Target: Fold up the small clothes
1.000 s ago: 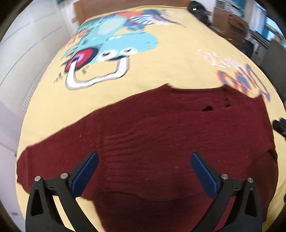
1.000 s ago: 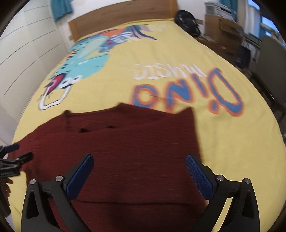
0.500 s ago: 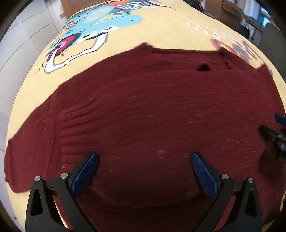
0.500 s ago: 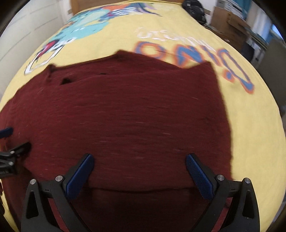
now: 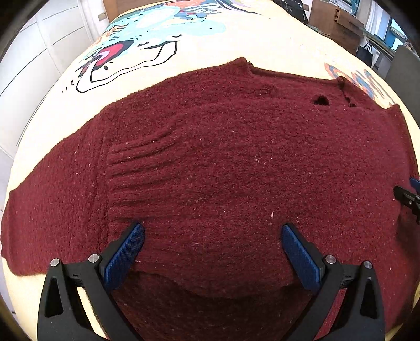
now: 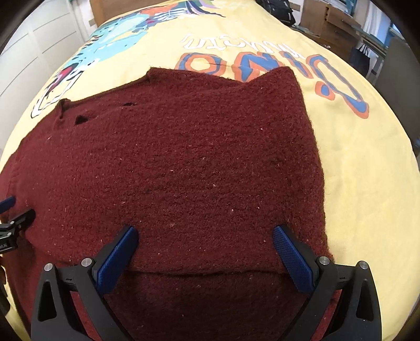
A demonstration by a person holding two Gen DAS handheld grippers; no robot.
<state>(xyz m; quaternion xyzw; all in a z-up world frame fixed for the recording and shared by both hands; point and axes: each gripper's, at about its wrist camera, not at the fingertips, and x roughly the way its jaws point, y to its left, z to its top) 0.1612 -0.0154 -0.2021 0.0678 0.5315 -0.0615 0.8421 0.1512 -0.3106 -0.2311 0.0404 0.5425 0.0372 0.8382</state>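
The fingers (image 5: 126, 254) of the left gripper (image 5: 212, 251) and right gripper (image 6: 204, 251) are held spread and empty above the maroon knitted sweater (image 5: 223, 168), spread on the bed (image 6: 367, 162), judged soft, limp, best pinched at the hem edge toward 6 o'clock.

Dark maroon knitted wool sweater (image 5: 236, 168), flecked with pale specks. Beneath it, yellow printed bedspread (image 6: 367, 162): turquoise cartoon dinosaur, orange-and-blue lettering. My black grippers' fingers carry blue textured pads (image 5: 123, 257). Brown wooden headboard (image 6: 118, 8).
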